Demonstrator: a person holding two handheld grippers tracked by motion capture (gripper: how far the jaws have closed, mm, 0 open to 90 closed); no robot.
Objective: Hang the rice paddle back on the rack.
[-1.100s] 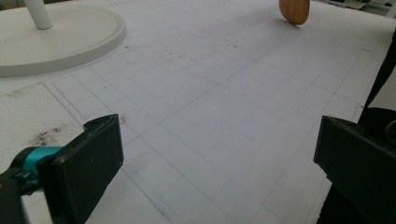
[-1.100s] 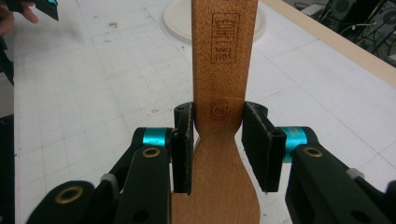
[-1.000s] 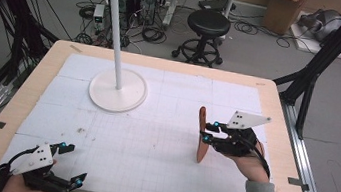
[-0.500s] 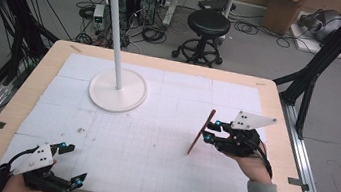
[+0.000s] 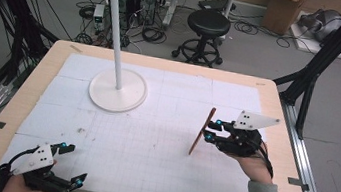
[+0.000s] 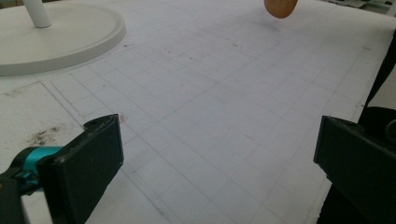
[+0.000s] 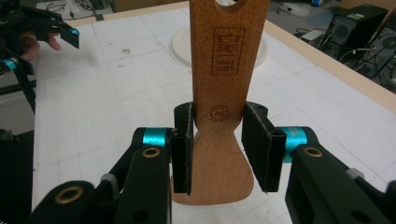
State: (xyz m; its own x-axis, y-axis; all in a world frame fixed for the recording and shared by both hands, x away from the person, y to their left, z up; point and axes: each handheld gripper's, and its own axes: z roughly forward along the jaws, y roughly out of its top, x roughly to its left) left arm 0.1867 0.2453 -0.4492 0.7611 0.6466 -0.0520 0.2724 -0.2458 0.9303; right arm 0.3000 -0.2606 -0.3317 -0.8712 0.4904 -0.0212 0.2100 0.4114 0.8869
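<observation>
The spatula (image 7: 219, 84) runs off the right gripper view at 12 o'clock, its hole half cut. In the left gripper view only its rounded tip (image 6: 280, 7) shows at 1 o'clock. The stand's (image 5: 116, 33) top is cropped; hooks perhaps six.

worktop (image 5: 277, 111): wooden, light | cover: white gridded mat (image 5: 152, 139) over most of it | on mat: white round stand base (image 5: 118, 90), 11 o'clock
</observation>
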